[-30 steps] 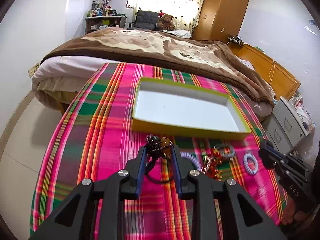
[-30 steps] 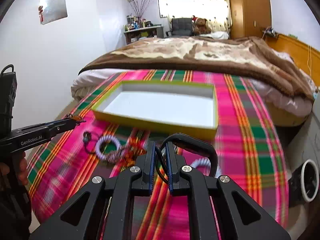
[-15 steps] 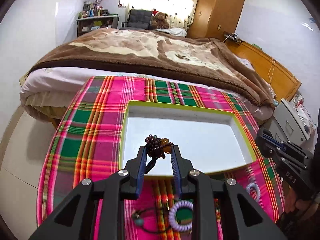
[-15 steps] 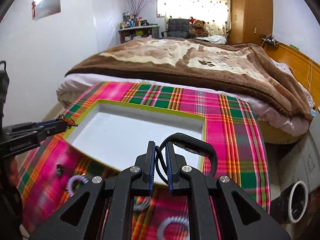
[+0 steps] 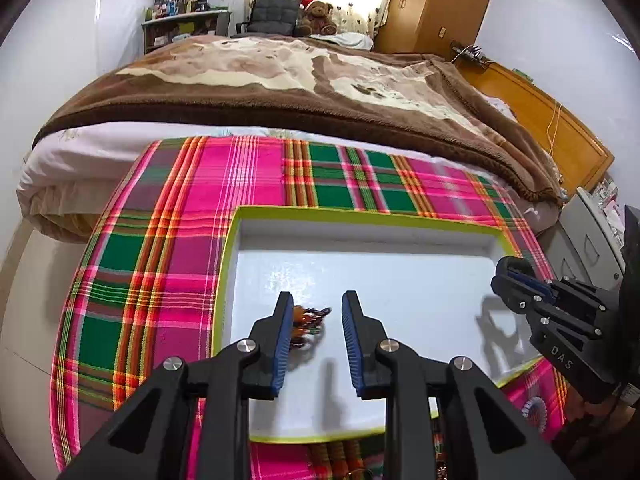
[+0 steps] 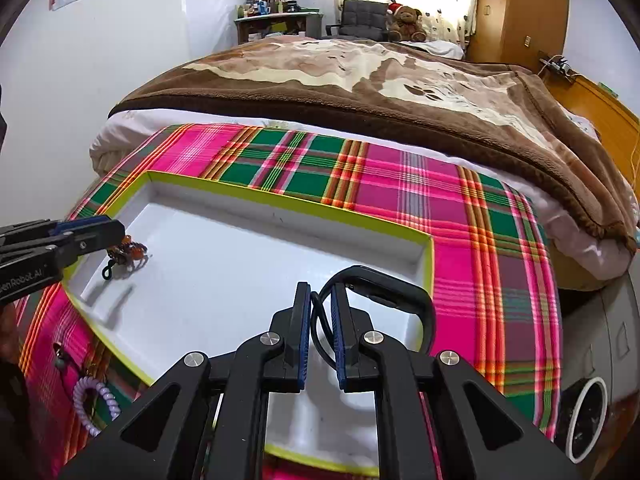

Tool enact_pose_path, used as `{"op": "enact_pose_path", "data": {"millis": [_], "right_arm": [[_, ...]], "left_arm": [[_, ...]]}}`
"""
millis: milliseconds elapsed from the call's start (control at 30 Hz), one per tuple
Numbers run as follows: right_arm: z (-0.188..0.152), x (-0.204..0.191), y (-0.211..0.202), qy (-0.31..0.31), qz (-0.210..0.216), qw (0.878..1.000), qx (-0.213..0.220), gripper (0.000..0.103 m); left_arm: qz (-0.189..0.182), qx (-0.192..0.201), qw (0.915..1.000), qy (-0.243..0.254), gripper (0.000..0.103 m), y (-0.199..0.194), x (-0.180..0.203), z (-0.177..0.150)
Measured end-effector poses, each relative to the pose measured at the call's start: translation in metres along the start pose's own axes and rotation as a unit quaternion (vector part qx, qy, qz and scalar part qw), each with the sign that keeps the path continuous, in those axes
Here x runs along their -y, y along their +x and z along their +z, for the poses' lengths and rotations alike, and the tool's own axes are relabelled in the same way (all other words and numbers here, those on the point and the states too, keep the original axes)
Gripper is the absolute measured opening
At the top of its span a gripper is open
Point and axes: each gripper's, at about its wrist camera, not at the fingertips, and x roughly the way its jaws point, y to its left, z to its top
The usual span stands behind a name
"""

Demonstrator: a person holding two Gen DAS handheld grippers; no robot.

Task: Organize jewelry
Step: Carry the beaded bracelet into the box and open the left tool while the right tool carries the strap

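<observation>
Inside one white tray [image 5: 400,280], one beaded bracelet [image 5: 310,320]; two grippers above

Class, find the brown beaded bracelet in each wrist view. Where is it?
Left wrist view: lower centre, beaded bracelet between the left gripper fingers, over the tray floor.
Right wrist view: far left, at that gripper's tip.
Shared landmark: teddy bear.
</observation>
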Motion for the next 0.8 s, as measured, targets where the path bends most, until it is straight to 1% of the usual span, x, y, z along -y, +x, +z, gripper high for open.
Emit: {"op": "enact_pose_path", "data": {"millis": [133,367,400,433,467,500,633,800], "right_arm": [[0.004,-0.002,0.007,-0.006,-0.004,1.000,-0.006,0.010],[0.009,-0.005,0.017,-0.017,-0.009,1.000,-0.015,0.010],[0.010,-0.007,0.019,-0.021,-0.010,1.000,-0.017,0.010],[0.010,-0.009,0.020,-0.027,-0.011,0.999,-0.018,0.011],[0.010,-0.009,0.022,-0.029,-0.013,0.999,-0.019,0.011],[0.010,-0.010,0.024,-0.032,-0.015,0.999,-0.021,0.011],[0.013,-0.012,0.032,-0.039,-0.016,0.999,-0.030,0.011],[0.012,-0.015,0.036,-0.055,-0.017,0.998,-0.035,0.012]], "left_arm": [[0.005,-0.002,1.0000,-0.002,0.026,0.001,-0.004,0.000],[0.023,-0.019,0.9995,-0.008,0.027,0.008,-0.010,-0.003],[0.032,-0.018,0.9993,-0.002,0.027,0.007,-0.009,-0.004],[0.034,-0.016,0.9993,0.005,0.029,0.006,-0.008,-0.005],[0.033,-0.017,0.9993,0.011,0.033,0.007,-0.006,-0.006],[0.033,-0.024,0.9991,0.013,0.034,0.008,-0.006,-0.007],[0.045,-0.040,0.9980,0.019,0.034,0.017,-0.004,-0.009],[0.046,-0.037,0.9981,0.016,0.034,0.018,-0.005,-0.008]]}}
